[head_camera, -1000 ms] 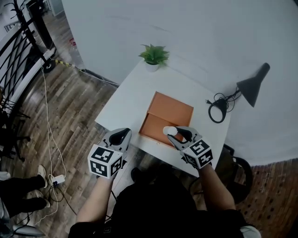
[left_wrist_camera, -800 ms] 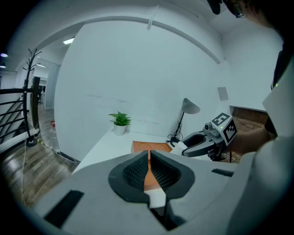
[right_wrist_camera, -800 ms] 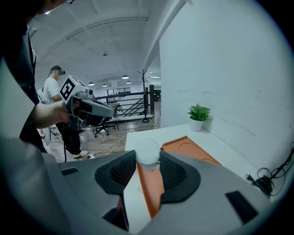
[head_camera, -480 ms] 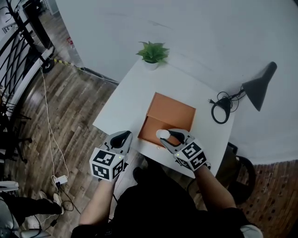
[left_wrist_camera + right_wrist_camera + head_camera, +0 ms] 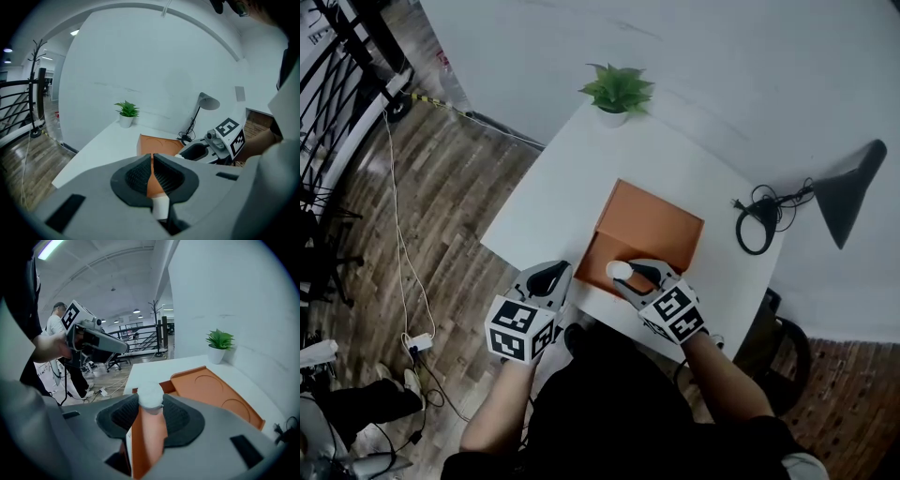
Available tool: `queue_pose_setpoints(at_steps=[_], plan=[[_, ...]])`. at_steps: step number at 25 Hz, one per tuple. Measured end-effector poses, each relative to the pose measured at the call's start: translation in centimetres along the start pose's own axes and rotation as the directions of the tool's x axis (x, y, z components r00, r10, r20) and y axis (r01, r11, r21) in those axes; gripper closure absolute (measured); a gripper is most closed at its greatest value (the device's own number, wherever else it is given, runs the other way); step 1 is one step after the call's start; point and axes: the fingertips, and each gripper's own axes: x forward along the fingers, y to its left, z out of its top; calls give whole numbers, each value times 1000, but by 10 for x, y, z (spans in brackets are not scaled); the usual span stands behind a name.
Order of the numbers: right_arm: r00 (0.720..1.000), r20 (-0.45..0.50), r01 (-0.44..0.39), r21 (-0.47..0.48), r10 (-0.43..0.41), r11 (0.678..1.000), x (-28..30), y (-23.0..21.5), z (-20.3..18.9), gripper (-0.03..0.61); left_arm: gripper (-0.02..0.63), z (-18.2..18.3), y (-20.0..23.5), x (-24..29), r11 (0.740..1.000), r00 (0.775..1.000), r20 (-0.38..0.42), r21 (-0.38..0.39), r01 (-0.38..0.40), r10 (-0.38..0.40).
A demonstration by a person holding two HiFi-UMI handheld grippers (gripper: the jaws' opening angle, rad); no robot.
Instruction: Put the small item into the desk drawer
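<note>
Delivery step: the right gripper (image 5: 624, 275) has its fingers pinching the small white ball (image 5: 150, 394) just above the open orange drawer (image 5: 592, 255). The left gripper (image 5: 546, 276), fingers pressed together and empty, hangs beside the drawer. Next move, by my judgement: lower the ball into the drawer and spread the fingers.

The desk (image 5: 539, 202) is white, and so is the wall (image 5: 722, 66) behind it. The drawer box (image 5: 652, 220) is orange, with two round rings on its top. The small item (image 5: 620, 271) is white. The left gripper (image 5: 152, 164) and right gripper (image 5: 150, 405) are grey, with black bumpy pads (image 5: 136, 176). Each marker cube (image 5: 517, 328) is white with black squares. The plant (image 5: 619, 86) has green leaves and a white pot. The lamp (image 5: 848, 202) and its cord (image 5: 757, 225) are black. The floor (image 5: 441, 187) is brown wood in long stripes. The railing (image 5: 337, 84) is black
</note>
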Motion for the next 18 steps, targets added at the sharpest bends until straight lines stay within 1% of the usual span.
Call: queue_pose_setpoints(at_steps=[3, 7, 12, 18], plan=[[1000, -19, -10, -9, 10, 1000, 12, -5, -7, 417, 589, -4, 6, 4, 1000, 1000, -15, -14, -22, 21], [998, -59, -5, -51, 2, 999, 30, -8, -18, 417, 589, -12, 13, 3, 998, 998, -42, -29, -48, 47], [997, -72, -33, -25, 31, 999, 52, -5, -21, 417, 589, -22, 25, -3, 996, 995, -66, -48, -81, 78], [994, -98, -37, -9, 36, 999, 67, -5, -28, 416, 589, -29, 29, -2, 995, 994, -81, -59, -83, 78]])
